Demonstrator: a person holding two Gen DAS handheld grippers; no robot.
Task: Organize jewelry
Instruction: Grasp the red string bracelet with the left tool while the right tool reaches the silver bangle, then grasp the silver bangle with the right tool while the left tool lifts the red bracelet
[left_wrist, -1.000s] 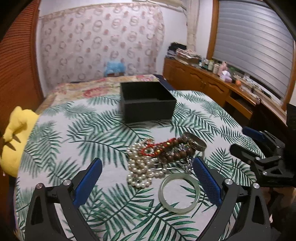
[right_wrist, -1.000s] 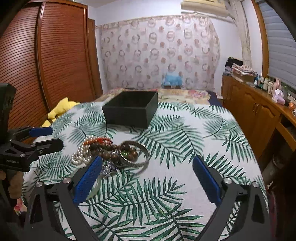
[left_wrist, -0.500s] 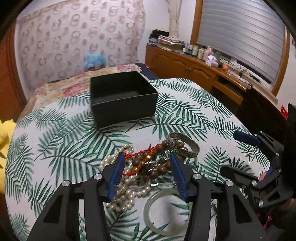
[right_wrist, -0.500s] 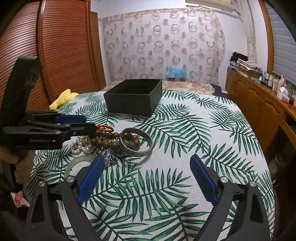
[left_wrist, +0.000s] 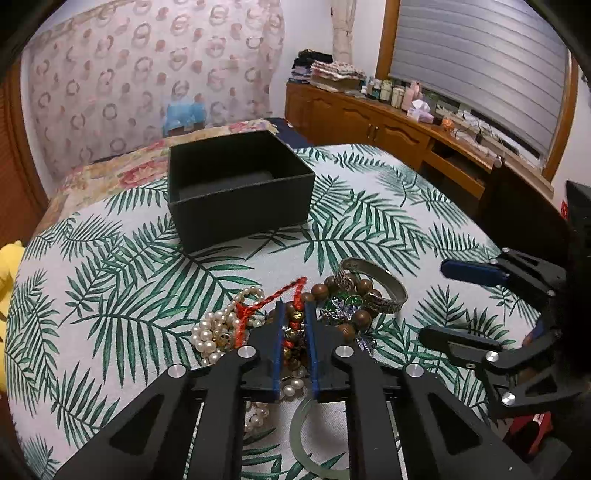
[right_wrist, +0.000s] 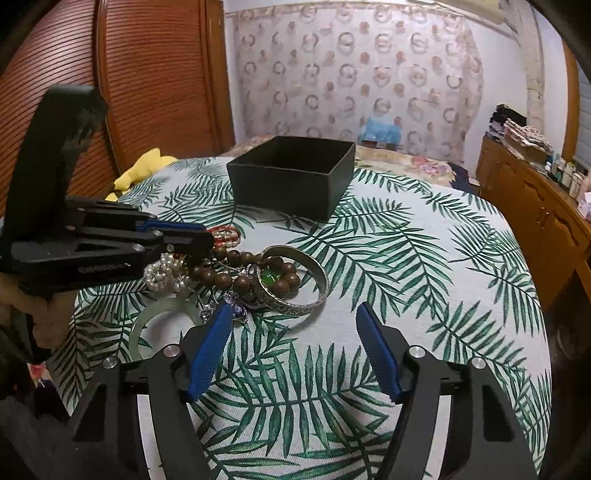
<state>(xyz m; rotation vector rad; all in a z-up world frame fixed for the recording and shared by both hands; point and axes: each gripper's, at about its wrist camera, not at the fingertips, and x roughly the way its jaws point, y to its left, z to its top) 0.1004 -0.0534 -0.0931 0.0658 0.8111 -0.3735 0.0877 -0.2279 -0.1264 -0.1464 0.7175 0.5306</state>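
Since earlier, our left gripper (left_wrist: 294, 314) has narrowed onto the red cord bracelet (left_wrist: 291, 325) | right gripper (right_wrist: 295, 325) spread wide, holding nothing | jewelry pile (right_wrist: 236, 273) lies before the black box (right_wrist: 291, 177).

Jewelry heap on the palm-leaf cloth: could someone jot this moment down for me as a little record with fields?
Surface: white cloth with green palm leaves
Container: open black square box, nothing visible inside
Heap: white pearl strand, brown wooden bead bracelet, engraved silver bangle, pale green jade bangle, red cord bracelet
Left gripper: closed on the red cord bracelet
Right gripper: open, beside the heap, holding nothing
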